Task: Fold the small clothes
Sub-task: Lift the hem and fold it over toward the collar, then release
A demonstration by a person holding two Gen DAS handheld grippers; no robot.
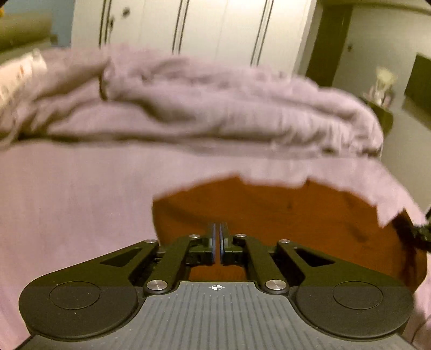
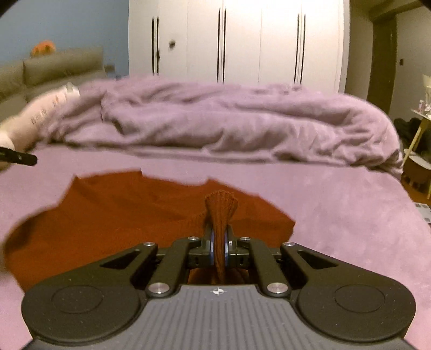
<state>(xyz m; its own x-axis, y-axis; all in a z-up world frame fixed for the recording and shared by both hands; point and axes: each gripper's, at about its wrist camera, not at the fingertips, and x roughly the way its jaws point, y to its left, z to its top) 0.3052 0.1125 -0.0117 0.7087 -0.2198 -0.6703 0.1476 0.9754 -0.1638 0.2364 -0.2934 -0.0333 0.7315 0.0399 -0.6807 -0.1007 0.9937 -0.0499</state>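
Left wrist view: the left gripper (image 1: 217, 237) has its jaws drawn together with only a sliver between the blue pads, and no cloth shows between them; whether a thin edge is pinched further forward cannot be told. It sits low over the rust-coloured garment (image 1: 296, 215), which lies on the mauve bed cover (image 1: 75, 210). Beyond the garment, a rumpled blanket (image 1: 215, 107) is heaped across the far side of the bed, with white wardrobe doors (image 1: 202, 24) behind it. The picture is smeared, so the garment's outline is unclear.

Right wrist view: the right gripper (image 2: 218, 239) is clamped on a ribbed fold of the garment (image 2: 121, 212); a bunched tuft of knit stands up between the pads. The rest of the garment spreads to the left of this gripper, flat on the bed cover (image 2: 336, 215). A dark tip at the left edge, beyond the garment, is probably the other gripper.

The step in hand looks like lifting one edge to start a fold. The next move would call for carrying the pinched edge across the garment toward its opposite side, with the cloth kept taut and the edges lined up before letting go.
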